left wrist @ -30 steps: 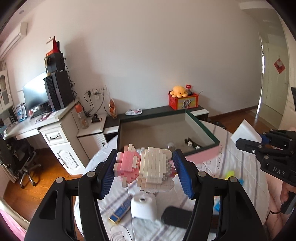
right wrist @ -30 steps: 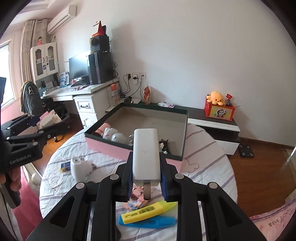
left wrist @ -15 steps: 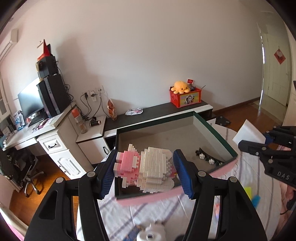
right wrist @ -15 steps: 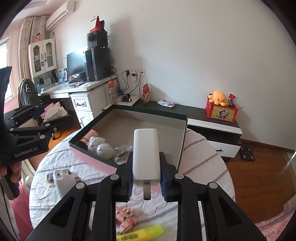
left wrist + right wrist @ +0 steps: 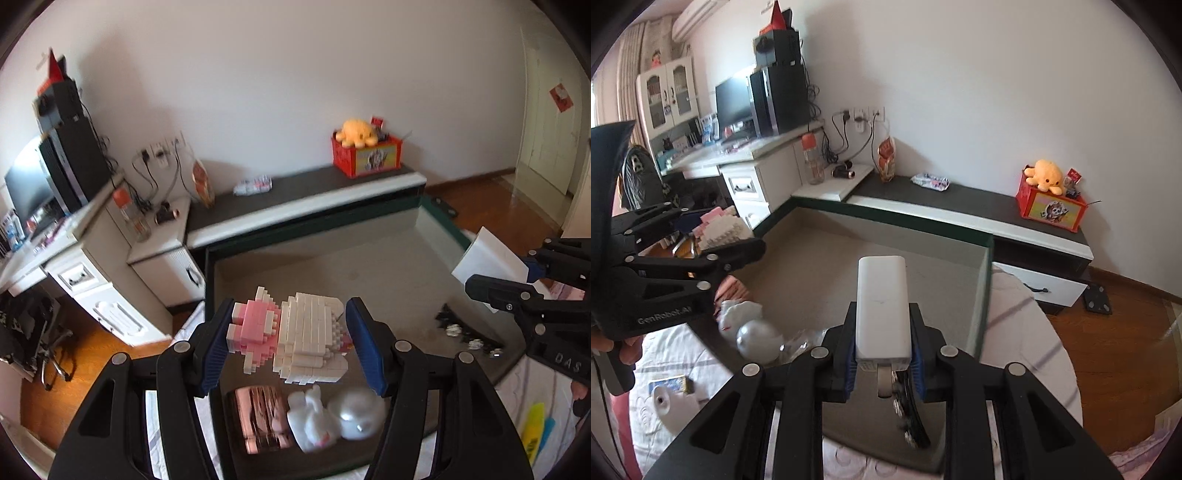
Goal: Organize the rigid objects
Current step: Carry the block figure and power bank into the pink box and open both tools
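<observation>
1. Covering the round table [image 5: 1027,317] is a striped white cloth; behind stand a desk [image 5: 753,162] and a low dark cabinet [image 5: 295,199].
2. Left gripper [image 5: 291,334] clamps a pink-and-white brick figure [image 5: 295,332]; right gripper [image 5: 882,354] clamps a white power bank [image 5: 882,306], both above the box.
3. Green-rimmed box [image 5: 986,280] holds a rose-gold tin [image 5: 258,417], a white rabbit figure [image 5: 314,417] and a grey dome [image 5: 358,410].

Brick toy [image 5: 295,332]: studded plastic, matt pink and white. Power bank [image 5: 882,306]: smooth white plastic, satin. Box [image 5: 388,266]: matt grey lining, dark green rim. Can [image 5: 260,419]: glossy pink metallic. Pads [image 5: 364,347]: ribbed blue rubber. Tablecloth [image 5: 1027,317]: striped cloth. Floor [image 5: 1115,354]: glossy wood.
</observation>
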The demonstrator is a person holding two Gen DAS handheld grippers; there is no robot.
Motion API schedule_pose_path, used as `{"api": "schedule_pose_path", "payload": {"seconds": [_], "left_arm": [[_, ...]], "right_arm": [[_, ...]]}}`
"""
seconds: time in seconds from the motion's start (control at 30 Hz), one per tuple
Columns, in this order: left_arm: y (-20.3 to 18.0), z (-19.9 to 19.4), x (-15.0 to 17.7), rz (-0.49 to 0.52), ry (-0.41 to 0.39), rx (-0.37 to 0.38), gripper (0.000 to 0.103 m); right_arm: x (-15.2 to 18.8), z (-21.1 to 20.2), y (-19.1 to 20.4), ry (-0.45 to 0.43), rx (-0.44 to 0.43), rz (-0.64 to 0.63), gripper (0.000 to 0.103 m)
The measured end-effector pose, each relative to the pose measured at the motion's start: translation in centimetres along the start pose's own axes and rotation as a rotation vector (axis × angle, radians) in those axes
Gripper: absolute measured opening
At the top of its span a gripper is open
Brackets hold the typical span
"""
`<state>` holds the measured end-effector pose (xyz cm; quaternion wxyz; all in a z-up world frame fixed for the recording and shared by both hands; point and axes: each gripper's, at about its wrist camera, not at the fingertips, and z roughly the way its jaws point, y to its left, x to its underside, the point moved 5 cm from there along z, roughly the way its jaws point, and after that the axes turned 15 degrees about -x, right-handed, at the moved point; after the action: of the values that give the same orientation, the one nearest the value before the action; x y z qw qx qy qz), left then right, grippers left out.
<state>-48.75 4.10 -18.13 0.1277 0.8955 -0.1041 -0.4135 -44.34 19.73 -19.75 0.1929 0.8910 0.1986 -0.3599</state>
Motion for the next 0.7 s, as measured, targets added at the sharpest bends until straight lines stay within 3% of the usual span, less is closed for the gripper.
{"api": "schedule_pose_path", "payload": {"seconds": [0.23, 0.33, 0.47, 0.7], "left_arm": [[-1.5, 4.3, 0.5, 0.049, 0.102, 0.009, 0.062], [-1.7, 4.7, 0.8, 0.062, 0.103, -0.01, 0.062], [-1.3, 4.9, 1.3, 0.07, 0.109, -0.04, 0.08], [-0.8, 3.9, 1.9, 0.068, 0.093, -0.055, 0.088]], "right_arm": [[0.2, 5.0, -0.1, 0.117, -0.001, -0.004, 0.024], [0.5, 6.2, 0.3, 0.149, 0.003, -0.014, 0.024], [0.7, 7.1, 0.3, 0.178, 0.014, -0.021, 0.024], [0.9, 7.2, 0.1, 0.18, 0.022, -0.006, 0.024]]}}
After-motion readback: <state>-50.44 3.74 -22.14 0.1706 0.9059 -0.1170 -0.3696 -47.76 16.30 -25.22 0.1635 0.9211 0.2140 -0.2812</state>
